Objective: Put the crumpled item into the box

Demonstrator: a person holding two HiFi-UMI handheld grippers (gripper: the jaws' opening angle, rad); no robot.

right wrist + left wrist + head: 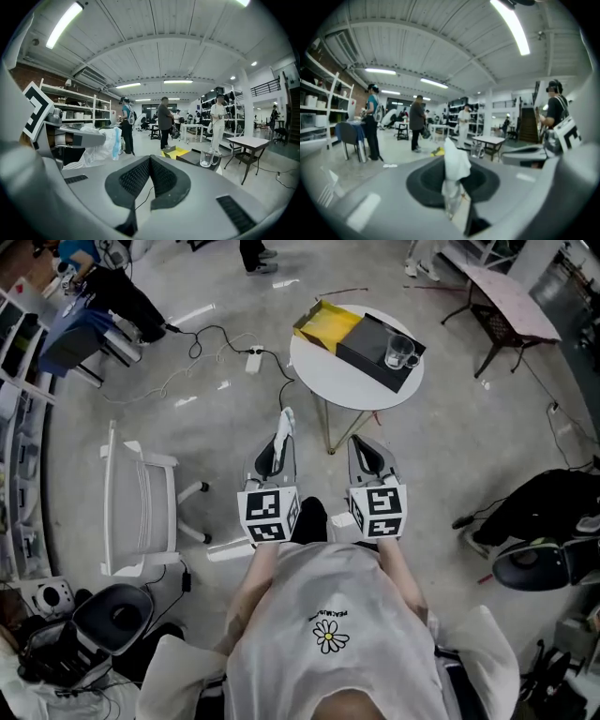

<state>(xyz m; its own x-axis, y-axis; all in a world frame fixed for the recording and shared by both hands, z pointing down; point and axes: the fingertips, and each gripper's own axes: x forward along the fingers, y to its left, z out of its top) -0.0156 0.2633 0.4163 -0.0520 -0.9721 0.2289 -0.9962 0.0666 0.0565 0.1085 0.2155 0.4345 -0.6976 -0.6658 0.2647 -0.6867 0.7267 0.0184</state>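
Left tongs (pixel 456 183) clamp the crumpled white item (pixel 454 161). Right tongs (pixel 150 163) are together, empty. Yellow box (pixel 330 326) lies at twelve o'clock on the tabletop (pixel 330 373).

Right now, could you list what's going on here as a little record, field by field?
left gripper: fingers shut on a white crumpled item, which sticks up past them
right gripper: fingers shut, nothing between them
table: round, white, ahead of the person
on table: yellow box, black box right beside it, glass mug standing on the black box
progress: crumpled item not yet in any box
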